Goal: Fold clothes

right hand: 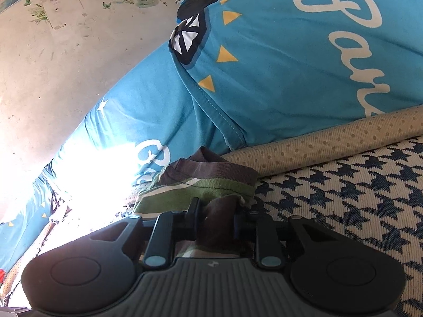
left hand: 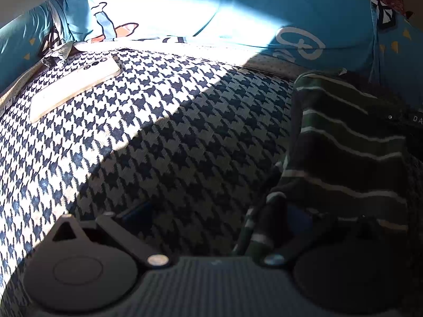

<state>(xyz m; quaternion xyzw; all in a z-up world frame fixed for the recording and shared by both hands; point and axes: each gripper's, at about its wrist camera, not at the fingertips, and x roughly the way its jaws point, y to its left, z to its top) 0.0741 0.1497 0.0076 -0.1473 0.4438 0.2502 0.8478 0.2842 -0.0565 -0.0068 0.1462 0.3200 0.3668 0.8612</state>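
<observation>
**Green striped garment pinched at one edge, with room to slip**

The green knit garment with thin white stripes and a brown ribbed band (right hand: 208, 182) lies bunched on a bed covered by a navy-and-cream houndstooth woven blanket (right hand: 357, 198). Behind it sits a bright blue cotton pillow printed with white script and yellow triangles (right hand: 277, 66), and a tan dotted fabric roll (right hand: 330, 142) runs along the blanket's far edge.

We hold the right gripper (right hand: 215, 219) low over the garment. Its jaws stand narrow, pressed on a dark brown fold of the garment that rises between them.

From the left wrist view, the same garment (left hand: 349, 142) hangs in a dark heap at the right, in shadow. The left gripper (left hand: 211, 227) has its jaws spread wide; the left finger (left hand: 124, 235) rests over bare blanket, and cloth drapes over the right finger, so we cannot tell whether anything is truly clamped there.

A pale slim smartphone (left hand: 74, 87) lies on the blanket in the sunlit far left, well apart from the garment.

We judge these risks. The right grip catches only a small fold, so a lift could let the cloth slide out. The bunched garment may drag and fold unevenly. Strong glare hides part of the cloth edge. A wide sweep of the garment could knock the phone.
</observation>
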